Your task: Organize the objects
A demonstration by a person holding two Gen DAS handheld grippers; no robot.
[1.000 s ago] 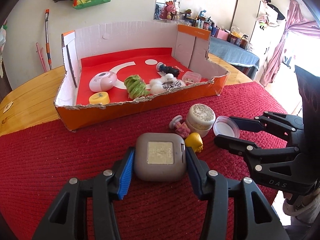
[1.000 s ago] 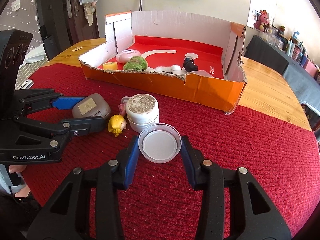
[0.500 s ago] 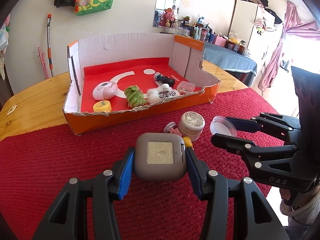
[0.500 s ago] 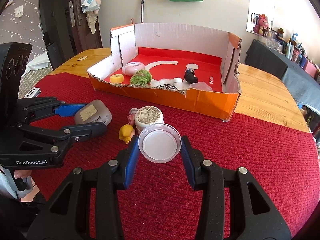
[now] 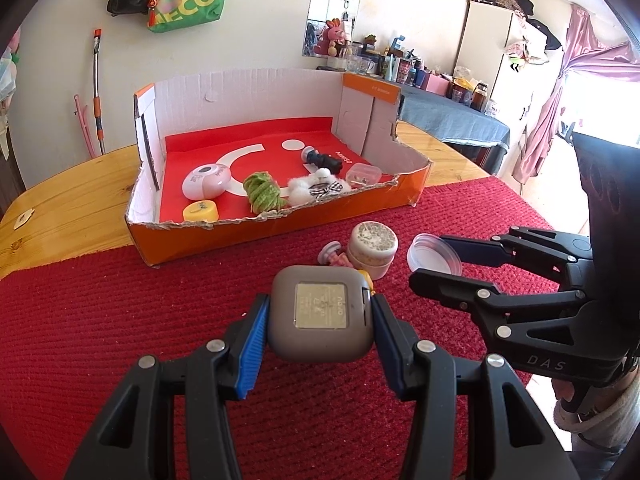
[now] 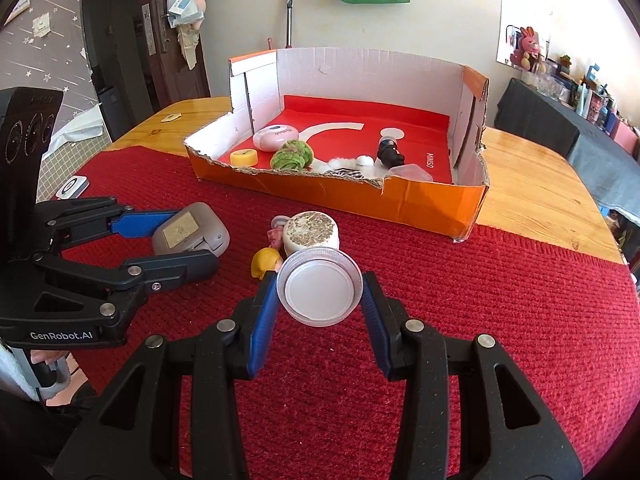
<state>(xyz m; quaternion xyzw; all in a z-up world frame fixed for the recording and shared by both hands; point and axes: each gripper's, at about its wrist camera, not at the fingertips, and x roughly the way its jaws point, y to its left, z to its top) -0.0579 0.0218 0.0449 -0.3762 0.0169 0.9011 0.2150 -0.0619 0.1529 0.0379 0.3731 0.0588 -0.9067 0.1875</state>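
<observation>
My left gripper (image 5: 318,322) is shut on a grey rounded case (image 5: 320,318), held above the red cloth; the case (image 6: 190,234) also shows at the left of the right wrist view. My right gripper (image 6: 320,292) is shut on a clear round lid (image 6: 320,288), and that lid (image 5: 434,254) sits at the right of the left wrist view. Beyond them on the cloth stand a cream jar (image 6: 312,234), a yellow figure (image 6: 266,262) and a pink figure (image 5: 334,256). The orange cardboard box (image 5: 280,230) lies further back with several small items inside.
The red cloth (image 6: 500,320) covers the near part of a wooden table (image 6: 532,192). Inside the box lie a pink oval case (image 5: 206,180), a yellow cap (image 5: 200,212), a green bundle (image 5: 262,192), white fluff, a black toy and a clear small case. A small white device (image 6: 72,186) lies at the far left.
Both grippers have drawn back and up from the jar and figures, each still holding its object. The box and the loose items look farther away now.
</observation>
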